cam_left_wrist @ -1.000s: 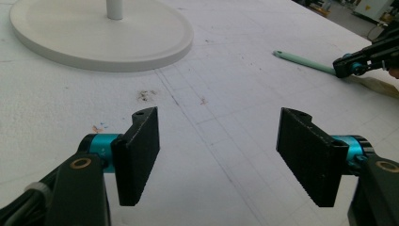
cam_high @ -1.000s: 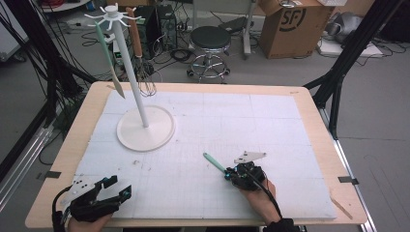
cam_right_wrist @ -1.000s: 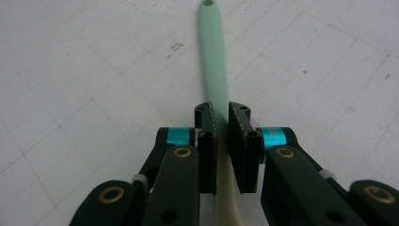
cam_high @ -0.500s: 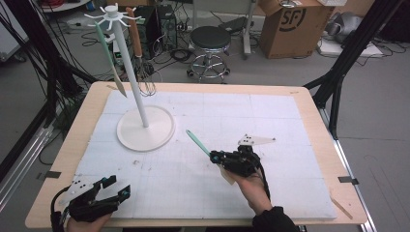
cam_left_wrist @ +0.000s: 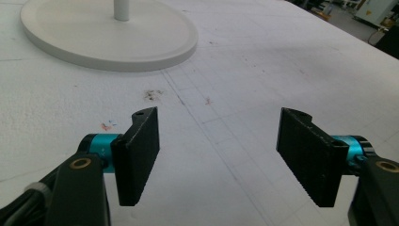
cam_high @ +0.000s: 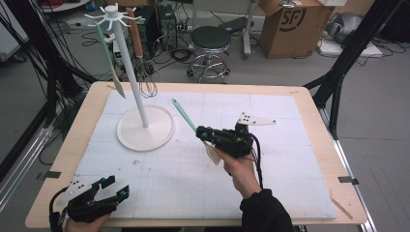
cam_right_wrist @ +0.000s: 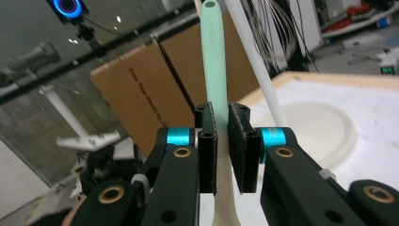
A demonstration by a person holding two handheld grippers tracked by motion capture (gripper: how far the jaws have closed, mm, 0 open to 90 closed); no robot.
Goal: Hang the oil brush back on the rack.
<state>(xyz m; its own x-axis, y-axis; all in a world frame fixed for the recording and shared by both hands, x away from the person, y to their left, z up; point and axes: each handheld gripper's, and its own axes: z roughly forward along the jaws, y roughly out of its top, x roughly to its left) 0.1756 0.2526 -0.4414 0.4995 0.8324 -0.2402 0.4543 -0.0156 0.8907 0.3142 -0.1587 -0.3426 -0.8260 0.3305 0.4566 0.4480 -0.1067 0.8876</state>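
The mint-green-handled spatula with a cream blade (cam_high: pixel 185 117) is off the white foam mat (cam_high: pixel 290 183) now, pinched mid-handle by the right gripper (cam_high: pixel 207 135) – carried left toward the white hanging stand (cam_high: pixel 145 128). Near left, the left gripper (cam_high: pixel 114 186) rests with jaws spread, empty.

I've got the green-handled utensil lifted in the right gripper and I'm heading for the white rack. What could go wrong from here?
The right gripper pinches the green-handled utensil partway along its handle, so it could pivot or slip between the pads. The rack already carries a green-handled spatula and a whisk; a swing could knock them. The handle's hole is small, so hooking an arm may miss.
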